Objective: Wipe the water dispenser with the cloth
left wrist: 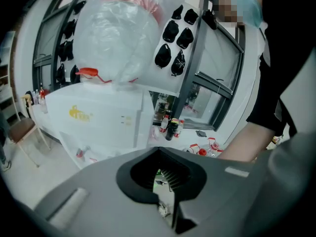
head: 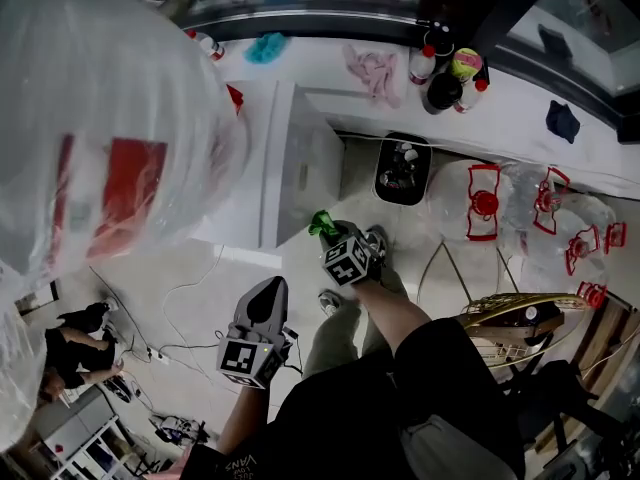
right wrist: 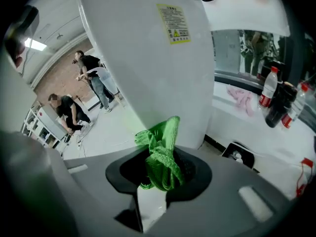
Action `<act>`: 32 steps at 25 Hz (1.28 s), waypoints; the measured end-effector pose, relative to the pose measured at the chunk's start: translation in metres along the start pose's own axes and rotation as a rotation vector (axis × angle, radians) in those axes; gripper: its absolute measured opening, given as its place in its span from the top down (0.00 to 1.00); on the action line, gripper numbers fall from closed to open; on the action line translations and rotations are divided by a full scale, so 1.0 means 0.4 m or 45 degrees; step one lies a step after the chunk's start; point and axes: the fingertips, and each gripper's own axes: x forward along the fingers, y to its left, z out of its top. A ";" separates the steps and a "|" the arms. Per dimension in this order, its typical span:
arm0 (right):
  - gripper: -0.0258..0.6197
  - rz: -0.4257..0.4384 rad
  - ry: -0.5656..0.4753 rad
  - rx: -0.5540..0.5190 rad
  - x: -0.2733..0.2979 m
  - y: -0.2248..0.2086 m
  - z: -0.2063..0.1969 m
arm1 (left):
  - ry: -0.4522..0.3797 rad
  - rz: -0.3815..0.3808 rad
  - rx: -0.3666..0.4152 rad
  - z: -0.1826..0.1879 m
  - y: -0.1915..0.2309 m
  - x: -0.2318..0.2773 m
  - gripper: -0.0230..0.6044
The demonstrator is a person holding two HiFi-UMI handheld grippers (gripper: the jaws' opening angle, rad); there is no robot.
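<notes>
- R claw (right wrist: 155, 181) pinching bunched green cloth (right wrist: 160, 154); cloth is up against the white side panel of the water dispenser (right wrist: 148, 58). Can't tell if it's actually touching.
- L claw (left wrist: 165, 191) pressed nearly together, nothing in it, held apart from dispenser.
- Progress: prob. early or mid-wipe on this side. No streaks visible to judge by.
- Left, by my guess: front, other sides, top round the bottle (head: 100, 118).

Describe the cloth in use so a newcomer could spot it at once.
Find the tall white water dispenser under the big clear bottle. Near its white side panel, the right gripper pinches a bunched bright green cloth. Unlike the pink cloth and teal cloth lying on the ledge behind, it alone is green and held.
</notes>
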 end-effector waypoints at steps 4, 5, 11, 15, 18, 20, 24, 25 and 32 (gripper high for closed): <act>0.79 -0.016 0.007 -0.012 0.028 -0.042 0.050 | 0.012 0.019 -0.027 -0.008 0.015 0.009 0.96; 0.79 -0.029 0.002 0.009 0.034 -0.061 0.067 | 0.014 0.021 -0.032 -0.008 0.017 0.013 0.96; 0.79 -0.122 -0.042 0.076 0.076 -0.210 0.194 | 0.038 0.031 -0.063 -0.012 0.017 0.042 0.96; 0.79 -0.194 -0.065 0.083 0.100 -0.322 0.282 | 0.066 0.037 -0.074 -0.017 0.020 0.061 0.96; 0.79 -0.252 -0.081 0.066 0.112 -0.389 0.339 | 0.081 0.046 -0.090 -0.020 0.029 0.069 0.96; 0.79 -0.279 -0.089 0.058 0.120 -0.422 0.370 | 0.089 0.053 -0.096 -0.023 0.037 0.074 0.96; 0.79 -0.336 -0.104 0.091 0.126 -0.477 0.399 | 0.106 0.053 -0.096 -0.028 0.044 0.081 0.96; 0.79 -0.350 -0.112 0.107 0.122 -0.486 0.404 | 0.107 0.052 -0.093 -0.027 0.046 0.082 0.96; 0.79 -0.392 -0.167 0.159 0.049 -0.484 0.375 | 0.071 0.026 -0.064 -0.001 0.054 0.084 0.96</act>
